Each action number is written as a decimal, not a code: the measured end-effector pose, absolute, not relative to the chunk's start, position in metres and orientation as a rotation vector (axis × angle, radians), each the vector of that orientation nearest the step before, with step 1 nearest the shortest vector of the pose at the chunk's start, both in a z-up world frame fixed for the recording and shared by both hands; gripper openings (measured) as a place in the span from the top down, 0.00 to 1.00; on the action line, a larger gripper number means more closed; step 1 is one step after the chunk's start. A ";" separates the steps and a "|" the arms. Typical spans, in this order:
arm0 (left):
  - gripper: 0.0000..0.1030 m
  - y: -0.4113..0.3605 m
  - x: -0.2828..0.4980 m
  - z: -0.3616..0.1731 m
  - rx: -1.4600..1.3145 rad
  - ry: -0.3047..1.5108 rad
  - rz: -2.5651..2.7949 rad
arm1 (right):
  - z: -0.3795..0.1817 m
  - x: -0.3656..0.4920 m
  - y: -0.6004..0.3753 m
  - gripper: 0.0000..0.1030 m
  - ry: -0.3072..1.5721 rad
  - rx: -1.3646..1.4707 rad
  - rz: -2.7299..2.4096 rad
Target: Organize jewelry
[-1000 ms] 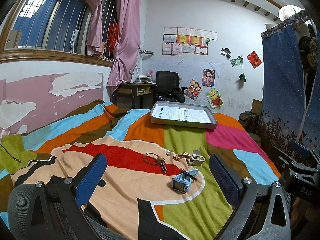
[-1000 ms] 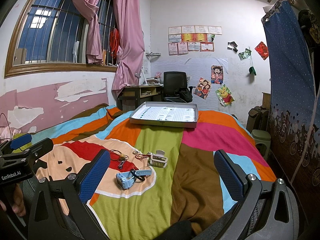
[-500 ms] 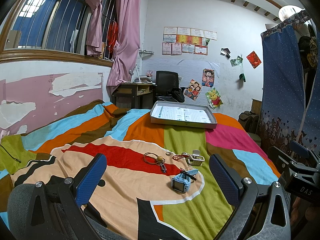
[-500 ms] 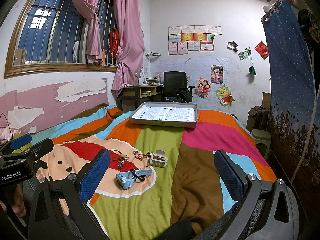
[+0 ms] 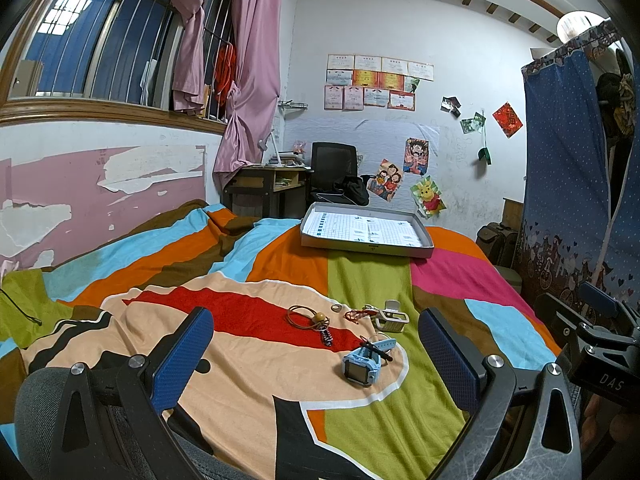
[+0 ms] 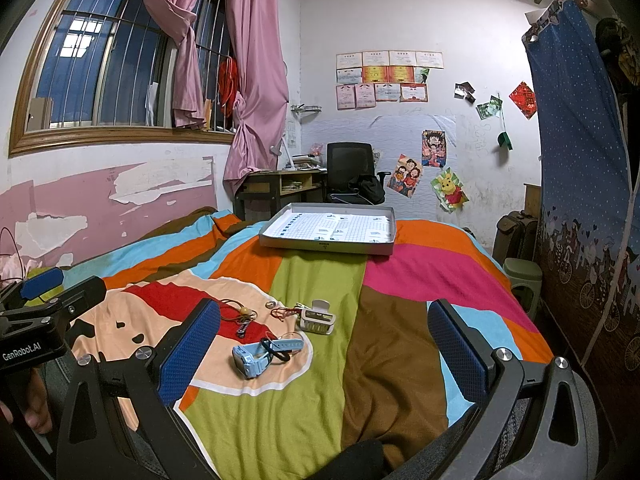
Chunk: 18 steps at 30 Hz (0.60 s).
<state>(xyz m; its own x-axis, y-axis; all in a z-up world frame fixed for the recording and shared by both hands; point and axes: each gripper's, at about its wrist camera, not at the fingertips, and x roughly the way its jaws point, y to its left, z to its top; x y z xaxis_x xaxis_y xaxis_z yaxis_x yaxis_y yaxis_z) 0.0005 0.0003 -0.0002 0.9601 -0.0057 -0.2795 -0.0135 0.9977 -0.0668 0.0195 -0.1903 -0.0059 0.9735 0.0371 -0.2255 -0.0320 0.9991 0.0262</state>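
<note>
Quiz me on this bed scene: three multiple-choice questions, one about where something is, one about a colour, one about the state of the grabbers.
1. Where is the grey tray?
A. at the far end of the bed
B. on the desk
C. on the floor

2. What colour is the watch?
A. red
B. light blue
C. black

3. How are the left gripper and right gripper?
A. both shut on jewelry
B. one open, one shut
C. both open, holding nothing

Answers: 1 A, it rests on the bedspread beyond the jewelry. 2 B, its case and strap are pale blue. 3 C, each pair of fingers stands wide apart.
</note>
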 end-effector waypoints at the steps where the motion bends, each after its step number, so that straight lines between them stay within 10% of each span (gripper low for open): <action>1: 0.00 0.000 0.000 0.000 -0.068 0.283 0.004 | -0.006 0.019 -0.190 0.01 0.228 0.022 0.035; 18: 0.00 0.000 0.001 0.000 -0.071 0.285 0.002 | -0.006 0.020 -0.192 0.01 0.228 0.025 0.034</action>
<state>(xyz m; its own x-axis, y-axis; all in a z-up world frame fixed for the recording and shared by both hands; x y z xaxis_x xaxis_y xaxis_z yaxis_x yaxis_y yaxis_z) 0.0005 0.0004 -0.0002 0.9598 -0.0084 -0.2805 -0.0116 0.9975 -0.0694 0.0198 -0.1921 -0.0064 0.9735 0.0367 -0.2259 -0.0310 0.9991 0.0287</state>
